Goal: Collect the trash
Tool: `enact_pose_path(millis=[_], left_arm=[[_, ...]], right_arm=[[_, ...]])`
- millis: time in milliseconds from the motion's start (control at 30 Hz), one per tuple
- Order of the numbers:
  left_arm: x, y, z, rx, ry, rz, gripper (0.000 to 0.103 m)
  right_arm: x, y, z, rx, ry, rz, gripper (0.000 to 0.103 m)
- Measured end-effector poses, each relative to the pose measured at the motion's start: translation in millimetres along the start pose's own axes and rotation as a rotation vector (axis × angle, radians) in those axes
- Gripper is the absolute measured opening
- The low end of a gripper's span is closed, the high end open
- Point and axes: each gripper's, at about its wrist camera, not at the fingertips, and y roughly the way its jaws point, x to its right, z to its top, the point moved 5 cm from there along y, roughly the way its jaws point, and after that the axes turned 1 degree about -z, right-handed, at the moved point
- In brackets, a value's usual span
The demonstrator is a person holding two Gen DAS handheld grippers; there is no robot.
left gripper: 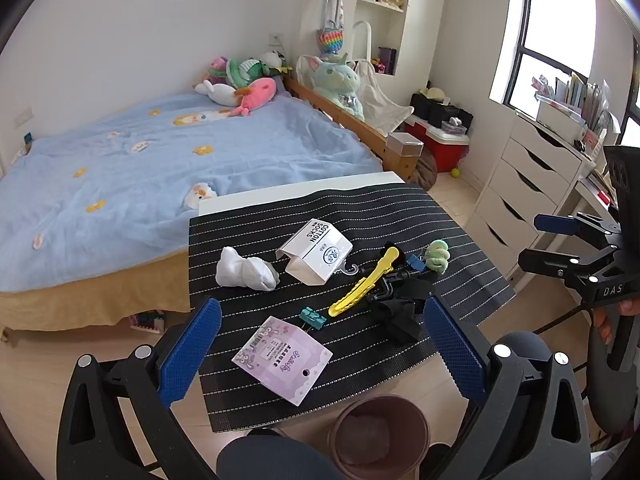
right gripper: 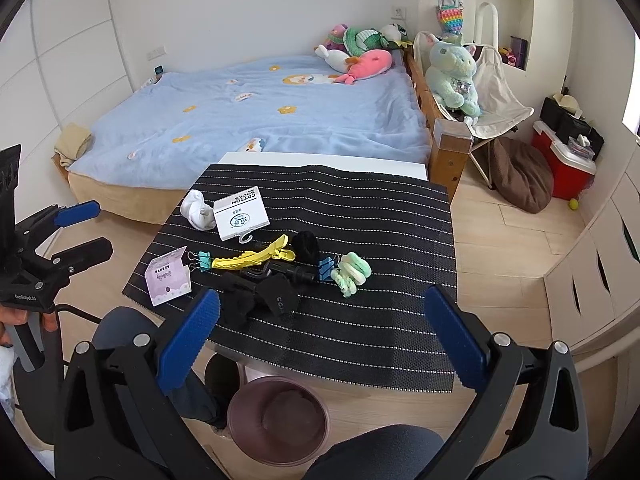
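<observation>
A black striped mat (left gripper: 400, 208) (right gripper: 380, 220) covers a small white table. On it lie a pink paper card (left gripper: 282, 360) (right gripper: 168, 276), a white "cotton socks" box (left gripper: 316, 256) (right gripper: 240, 214), a white sock (left gripper: 246, 270) (right gripper: 197, 205), a yellow hair clip (left gripper: 366, 280) (right gripper: 252, 258), a teal binder clip (left gripper: 313, 317) (right gripper: 204, 260) and a green scrunchie (left gripper: 438, 254) (right gripper: 352, 272). A brown bin (left gripper: 424, 424) (right gripper: 236, 400) stands on the floor under the table's near edge. My left gripper (left gripper: 322, 344) (right gripper: 94, 230) hangs open above the pink card. My right gripper (right gripper: 322, 336) (left gripper: 540, 242) is open over the mat's near right part. Both are empty.
Black fabric and a black clip (left gripper: 400, 308) (right gripper: 260, 296) lie mid-mat beside a blue binder clip (left gripper: 416, 264) (right gripper: 326, 268). A bed with a blue cover (left gripper: 160, 160) (right gripper: 260, 112) lies behind the table, white drawers (left gripper: 520, 184) to the right. The person's knees sit by the bin.
</observation>
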Motion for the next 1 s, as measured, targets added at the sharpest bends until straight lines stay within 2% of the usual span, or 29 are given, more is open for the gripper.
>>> enact_pose_path(millis=[333,500,800,1000], left_arm=[[0,3,-3,-0.005,-0.005,-0.019,0.097],[1,3,-5,-0.004,-0.009,-0.021,0.097],[-4,4,-10,-0.011,-0.019,-0.016,0.097],[-8,2,-14,-0.016,-0.025,-0.009,0.097]], right_arm=[[5,2,-3,-0.006,0.004,-0.011,0.1],[9,9,1,-0.024,-0.034,-0.024,0.1],[18,48,16,-0.107,-0.145,-0.026,0.1],[21,87,15,-0.218,-0.233,-0.013,0.1]])
